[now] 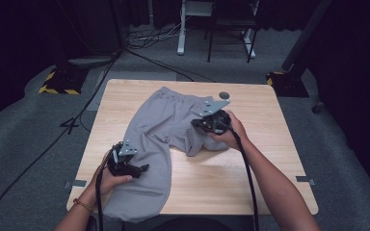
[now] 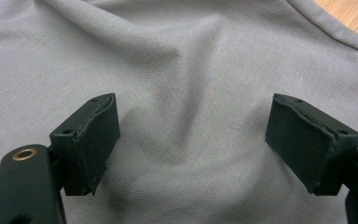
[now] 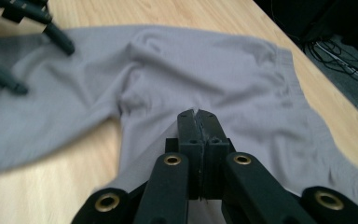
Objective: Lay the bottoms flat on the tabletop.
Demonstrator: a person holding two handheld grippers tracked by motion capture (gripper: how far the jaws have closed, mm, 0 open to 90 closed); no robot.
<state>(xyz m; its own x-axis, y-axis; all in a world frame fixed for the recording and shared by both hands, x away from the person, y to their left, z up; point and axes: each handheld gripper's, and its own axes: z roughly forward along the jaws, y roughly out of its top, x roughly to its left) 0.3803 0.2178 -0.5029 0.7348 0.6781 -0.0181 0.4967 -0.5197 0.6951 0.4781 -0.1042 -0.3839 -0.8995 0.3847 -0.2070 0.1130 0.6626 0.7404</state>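
Grey trousers (image 1: 161, 139), rumpled, leg folded

Near hem of the grey trousers (image 1: 139, 202) past the table's (image 1: 270, 144) edge.

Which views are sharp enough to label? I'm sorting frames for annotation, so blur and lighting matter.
High view: table evenly lit, surroundings dark, grey trousers soft but readable. Left gripper view: crisp fabric weave, open left gripper in focus, soft shadow between the jaws. Right gripper view: shut right gripper sharp, cloth and table edges smeared by motion blur.
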